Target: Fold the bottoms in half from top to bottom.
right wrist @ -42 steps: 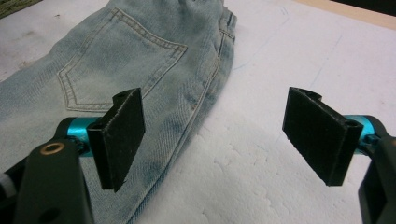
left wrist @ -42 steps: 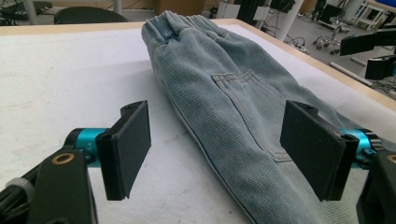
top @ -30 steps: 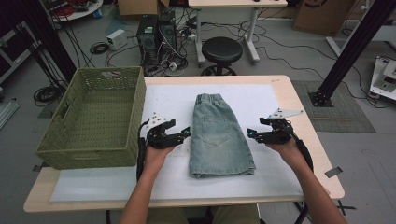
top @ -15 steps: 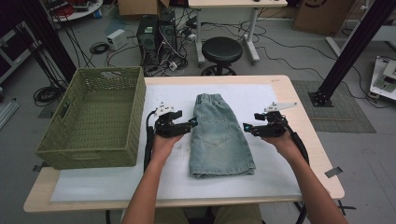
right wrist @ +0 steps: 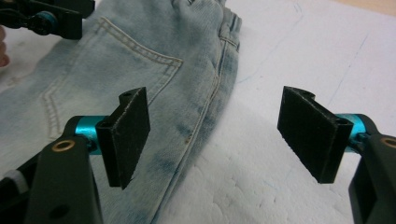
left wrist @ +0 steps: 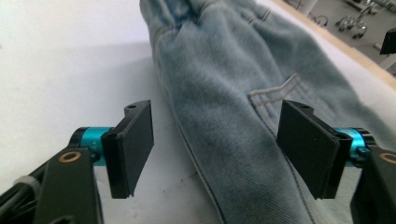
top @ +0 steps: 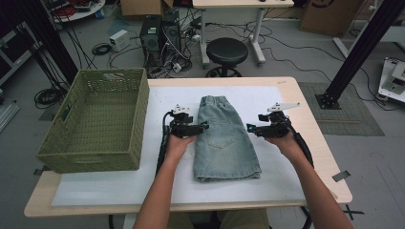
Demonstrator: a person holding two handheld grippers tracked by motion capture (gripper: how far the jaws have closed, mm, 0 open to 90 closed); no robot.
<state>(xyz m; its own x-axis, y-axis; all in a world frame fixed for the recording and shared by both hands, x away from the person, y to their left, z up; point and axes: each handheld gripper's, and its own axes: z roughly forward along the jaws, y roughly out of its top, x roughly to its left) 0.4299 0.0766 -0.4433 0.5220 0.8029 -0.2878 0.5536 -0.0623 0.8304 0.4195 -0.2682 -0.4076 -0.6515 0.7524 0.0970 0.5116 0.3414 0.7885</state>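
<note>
1. Cables, a computer tower (top: 157, 36) and a round black stool (top: 226, 51) crowd the floor behind the desk (top: 313, 143), and a white sheet (top: 157, 188) covers most of its top.
2. Folded denim shorts (top: 226, 140) lie flat at the middle of that sheet, waistband at the far end, hems toward the person, a back pocket facing up.
3. On the shorts' left edge sits the left gripper (top: 204, 128), jaws pointing inward at the denim. Its jaws have just been closing a little, yet they stand spread, one over the white sheet and one over the cloth, with the side seam running between them and neither pad pressing on it.
4. Over on the other side, the right gripper (top: 250, 129) is just beside the shorts' right edge, about level with the left one. Spread jaws here too: one hangs above the denim by the seam, the other above bare sheet, nothing pinched.
5. Both of the person's hands grip the tools from the near side, forearms coming up from the bottom of the high view.
6. Further left, a green woven basket (top: 98, 119) sits on the desk's left end, well apart from the shorts.
</note>
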